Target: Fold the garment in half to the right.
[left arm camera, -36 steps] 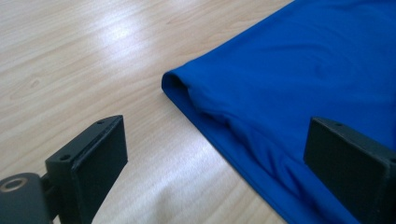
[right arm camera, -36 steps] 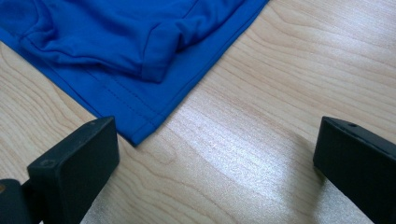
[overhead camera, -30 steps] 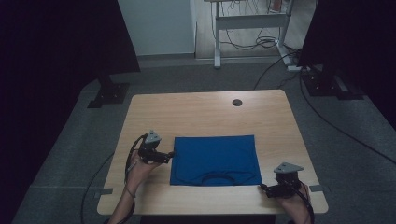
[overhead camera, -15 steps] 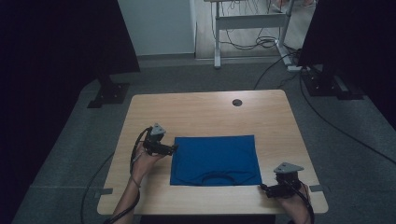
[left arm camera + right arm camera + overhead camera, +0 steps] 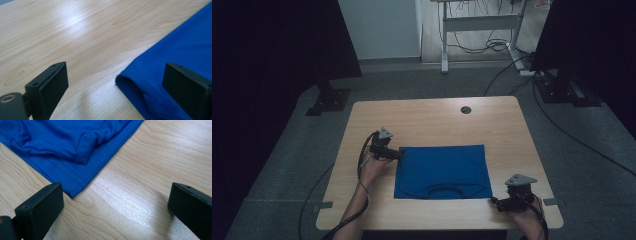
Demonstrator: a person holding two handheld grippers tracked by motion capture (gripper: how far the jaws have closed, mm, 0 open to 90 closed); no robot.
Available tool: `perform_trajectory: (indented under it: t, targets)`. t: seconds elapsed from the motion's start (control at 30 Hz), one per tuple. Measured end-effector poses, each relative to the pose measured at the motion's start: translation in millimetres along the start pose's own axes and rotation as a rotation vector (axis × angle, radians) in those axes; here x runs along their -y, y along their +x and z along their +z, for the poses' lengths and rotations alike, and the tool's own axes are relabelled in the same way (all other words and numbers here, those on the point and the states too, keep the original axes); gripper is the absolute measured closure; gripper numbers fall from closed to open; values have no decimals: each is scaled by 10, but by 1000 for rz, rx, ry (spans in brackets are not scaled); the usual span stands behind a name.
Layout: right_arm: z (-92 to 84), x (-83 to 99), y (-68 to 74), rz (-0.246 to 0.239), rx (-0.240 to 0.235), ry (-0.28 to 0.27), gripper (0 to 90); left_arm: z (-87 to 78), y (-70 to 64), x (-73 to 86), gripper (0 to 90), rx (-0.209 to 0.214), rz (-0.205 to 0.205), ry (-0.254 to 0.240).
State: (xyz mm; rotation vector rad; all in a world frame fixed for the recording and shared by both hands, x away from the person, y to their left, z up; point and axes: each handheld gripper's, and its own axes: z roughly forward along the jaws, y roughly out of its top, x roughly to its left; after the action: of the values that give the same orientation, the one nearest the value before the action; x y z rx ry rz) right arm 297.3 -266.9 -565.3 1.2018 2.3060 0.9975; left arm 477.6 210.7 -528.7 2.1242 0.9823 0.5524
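Lying flat near the table's (image 5: 432,115) front edge, the folded blue cloth (image 5: 442,171) has its far-left corner between the left gripper's (image 5: 396,154) spread jaws, at its three o'clock (nearer hand). The right gripper (image 5: 495,202), jaws also apart, waits beside the near-right corner.

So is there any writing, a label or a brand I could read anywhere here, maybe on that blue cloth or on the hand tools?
None: no text can be read anywhere.
The blue cloth is plain, with no tag or print showing.
The left gripper and right gripper carry no legible marks.
The table bears only wood grain and a round dark cable hole.
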Motion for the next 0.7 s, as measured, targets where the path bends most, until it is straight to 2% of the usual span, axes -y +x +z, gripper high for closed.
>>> perform_trajectory:
  t: [0.17,0.23,0.27,0.37,0.57,0.7]
  targets:
    - [0,0,0,-1,0,0,0,124,17,27,66,-26,-17,25]
    - [0,0,0,-1,0,0,0,180,8,48,66,-32,-5,50]
    - [0,0,0,0,0,0,0,208,1,60,66,-44,18,73]
    - [0,0,0,0,0,0,0,216,15,78,61,-35,-11,67]
    - [-4,1,-3,5,4,-4,14,173,2,106,67,-31,-5,74]
    - [-9,-2,-2,5,2,-14,55,127,3,162,68,-14,-14,66]
